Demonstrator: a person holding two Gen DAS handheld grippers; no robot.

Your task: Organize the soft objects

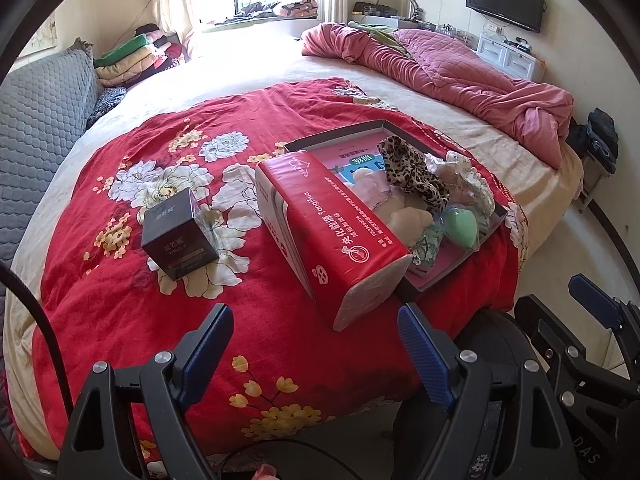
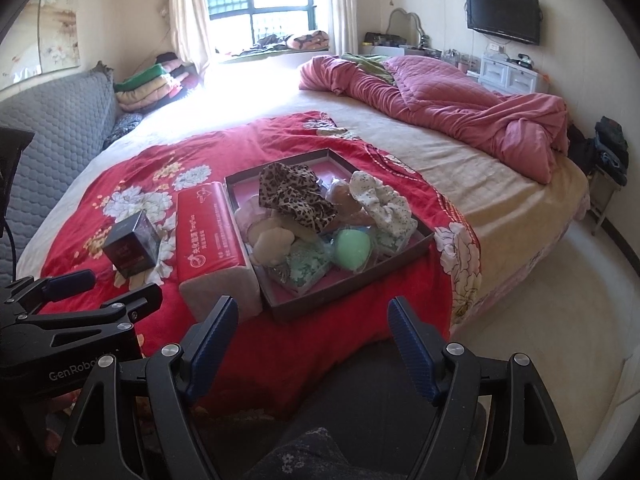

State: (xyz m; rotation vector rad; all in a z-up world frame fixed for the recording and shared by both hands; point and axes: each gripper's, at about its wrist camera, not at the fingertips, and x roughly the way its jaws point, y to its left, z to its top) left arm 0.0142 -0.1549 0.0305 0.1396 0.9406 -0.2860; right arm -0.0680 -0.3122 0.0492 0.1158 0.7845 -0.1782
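Note:
A shallow dark tray [image 2: 416, 249] [image 1: 498, 216] with a pink floor lies on the red flowered blanket [image 1: 240, 336]. It holds soft things: a leopard-print cloth [image 2: 294, 196] [image 1: 412, 178], a green egg-shaped sponge [image 2: 352, 255] [image 1: 463, 227], a white dotted scrunchie [image 2: 380, 200], cream puffs [image 2: 272, 242] [image 1: 412, 218]. A red tissue pack [image 1: 332, 224] [image 2: 212, 232] lies along the tray's left side. Left of it stands a small black box [image 1: 178, 234] [image 2: 132, 248]. My left gripper [image 1: 316, 328] hangs open before the pack. My right gripper [image 2: 310, 318] is open, short of the tray's near edge.
The blanket covers the near part of a large bed [image 2: 500, 184]. A bunched pink quilt [image 1: 460, 68] lies at the far right. A grey padded headboard [image 1: 44, 120] runs along the left. Folded bedding [image 1: 132, 60] is stacked by the window. Bare floor [image 2: 560, 300] lies to the right.

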